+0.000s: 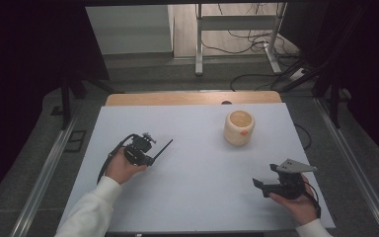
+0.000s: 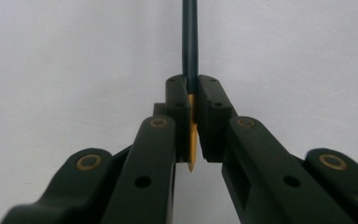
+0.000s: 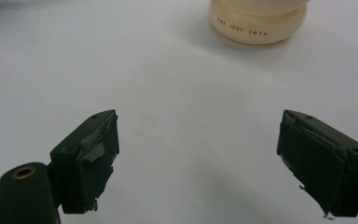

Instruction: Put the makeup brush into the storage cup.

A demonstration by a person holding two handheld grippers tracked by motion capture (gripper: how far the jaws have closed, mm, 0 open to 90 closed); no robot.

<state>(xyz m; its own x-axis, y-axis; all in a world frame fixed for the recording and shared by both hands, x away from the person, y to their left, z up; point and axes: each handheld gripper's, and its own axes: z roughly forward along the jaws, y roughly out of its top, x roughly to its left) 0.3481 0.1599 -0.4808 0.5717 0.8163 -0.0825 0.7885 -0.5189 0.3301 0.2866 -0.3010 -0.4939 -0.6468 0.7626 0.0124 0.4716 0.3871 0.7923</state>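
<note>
My left gripper [image 1: 151,158] sits left of the table's middle, shut on a thin dark pencil [image 1: 163,149] that sticks out up and to the right. In the left gripper view the gripper [image 2: 191,83] clamps the pencil [image 2: 189,42]; its shaft runs away over the white surface and its yellowish sharpened end points back between the jaws. A cream round cup [image 1: 239,127] with a red mark stands right of centre. My right gripper [image 1: 264,175] is open near the front right, with nothing between its jaws. The right gripper view has the gripper [image 3: 205,163] wide open, the cup [image 3: 258,21] ahead of it.
The white tabletop [image 1: 197,173] has a bare wooden strip [image 1: 192,98] along its far edge. Beyond it are table legs and cables on the floor [image 1: 246,44]. Metal rails [image 1: 44,173] run along both sides.
</note>
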